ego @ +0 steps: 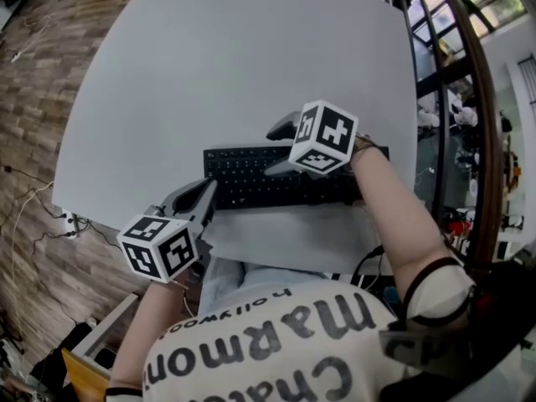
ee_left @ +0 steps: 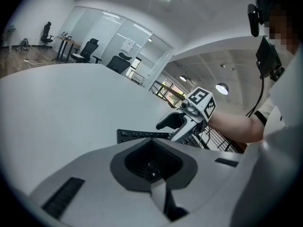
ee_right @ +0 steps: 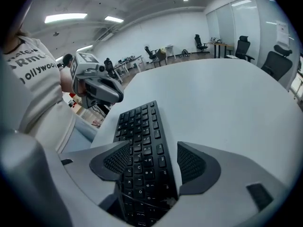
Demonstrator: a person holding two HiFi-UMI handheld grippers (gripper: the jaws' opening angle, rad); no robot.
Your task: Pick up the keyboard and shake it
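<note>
A black keyboard (ego: 260, 178) lies flat on the white table (ego: 209, 57), close to its near edge. My right gripper (ego: 280, 147) stands open at the keyboard's right part, one jaw on the far side and one on the near side. In the right gripper view the keyboard (ee_right: 142, 136) runs between the pads (ee_right: 191, 162), which do not press on it. My left gripper (ego: 208, 195) is shut with nothing in it, its tips at the keyboard's left end. From the left gripper view the closed jaws (ee_left: 152, 148) point at the keyboard (ee_left: 142, 135) and the right gripper (ee_left: 182, 122).
The table's near edge (ego: 276, 262) runs just under the keyboard, against the person's body. A dark railing (ego: 435, 82) borders the table on the right. Cables (ego: 33, 216) lie on the wooden floor at the left. Office chairs (ee_left: 90, 48) stand far behind.
</note>
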